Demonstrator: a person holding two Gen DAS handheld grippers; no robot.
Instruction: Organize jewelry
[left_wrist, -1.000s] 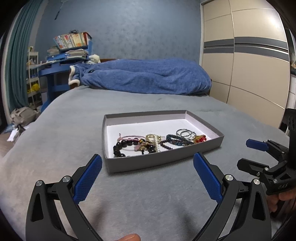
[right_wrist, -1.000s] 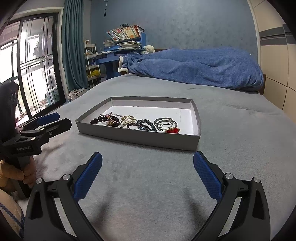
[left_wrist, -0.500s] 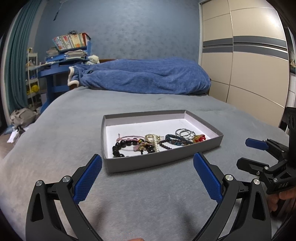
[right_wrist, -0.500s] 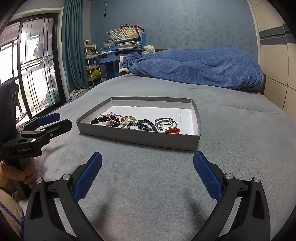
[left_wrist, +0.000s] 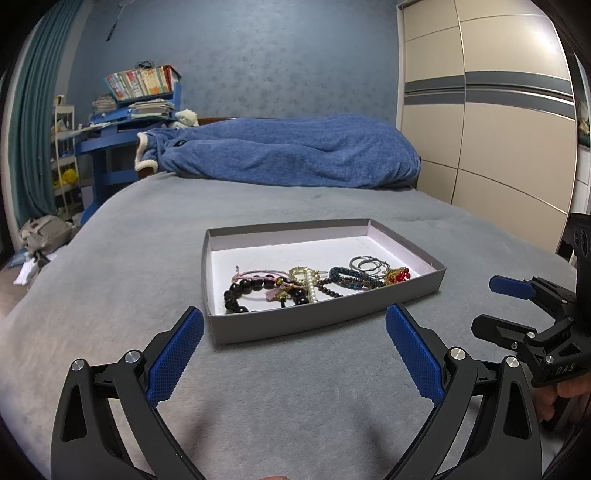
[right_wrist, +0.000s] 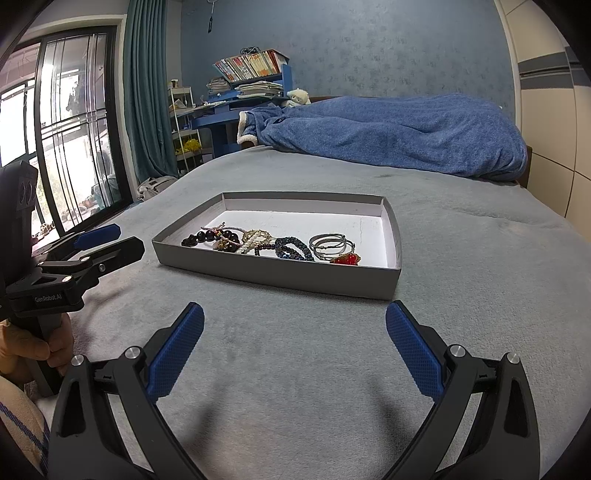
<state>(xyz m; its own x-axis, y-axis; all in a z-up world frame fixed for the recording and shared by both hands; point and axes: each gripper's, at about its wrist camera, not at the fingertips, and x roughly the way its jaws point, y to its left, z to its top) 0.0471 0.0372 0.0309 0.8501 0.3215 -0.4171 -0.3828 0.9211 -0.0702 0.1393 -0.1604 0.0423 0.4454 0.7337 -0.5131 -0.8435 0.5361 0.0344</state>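
My left gripper (left_wrist: 294, 326) hangs low over the grey bed cover (left_wrist: 147, 258) with its two blue pads spread wide and nothing between them. My right gripper (right_wrist: 294, 323) is in the same way – wide apart, empty, just above the cover. Each one sees the other at the side: the right gripper (left_wrist: 517, 306) shows at the right edge of the left view, and the left gripper (right_wrist: 99, 243) at the left edge of the right view, with my hand (right_wrist: 33, 347) around its handle.

In front of both, near the pad tips but not touching them, lies the shallow grey box (left_wrist: 406, 297) with a white inside. The jewelry is in a row along its near wall: a dark bead bracelet (left_wrist: 243, 291) at the left end, then a pearl and gold piece (left_wrist: 306, 280), a blue bead bracelet (left_wrist: 351, 278), some thin silver bangles (left_wrist: 367, 264) and a red bead piece (left_wrist: 399, 275) at the right end (several of them overlap, so I cannot separate every item).

Further away – a blue blanket (left_wrist: 295, 151) in a heap at the head of the bed, a blue desk with books (left_wrist: 140, 96), and a beige wardrobe (left_wrist: 498, 129).
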